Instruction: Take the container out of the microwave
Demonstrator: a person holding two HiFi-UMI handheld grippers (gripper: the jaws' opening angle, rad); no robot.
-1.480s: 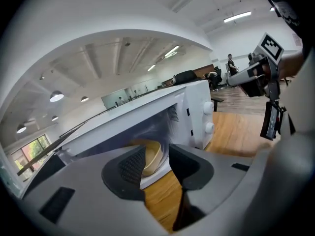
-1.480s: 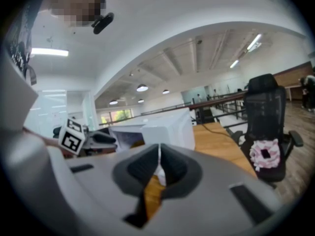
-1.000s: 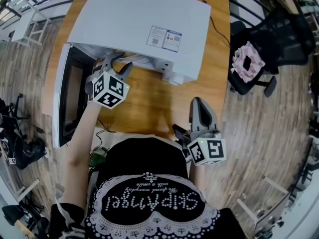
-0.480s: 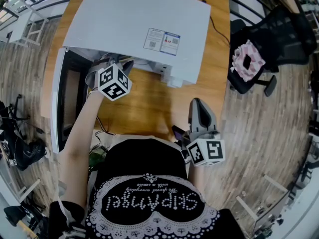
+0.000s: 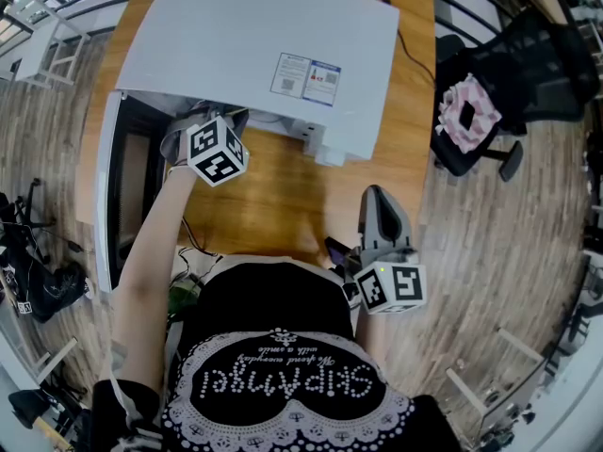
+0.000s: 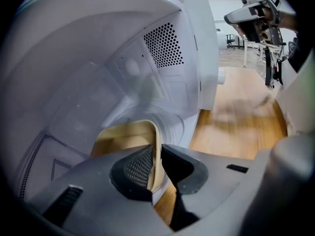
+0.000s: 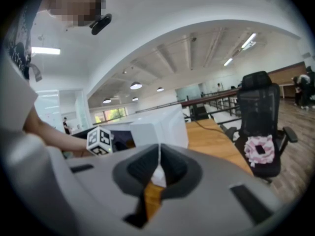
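A white microwave stands on the far left part of the wooden table. Its door is swung open along the table's left edge. On the microwave's top, toward the right, is a sticker in white, blue and red; its print is too small to read.

The left gripper reaches down into the open cavity from the front. Its fingers have just been closing, and they now pinch the upright wall of a cream-coloured container. One pad is inside the rim and the other is outside. The container sits on the microwave's floor, close to the front opening, so it is inside the oven and not yet on the table.

The right gripper is held over the table's near edge toward the right corner, well apart from the microwave. Its fingers are pressed together with nothing between them.

The person's black shirt carries studded lettering, upside down in the head view, that seems to read "SkipAngel". The smaller script beside it cannot be made out.
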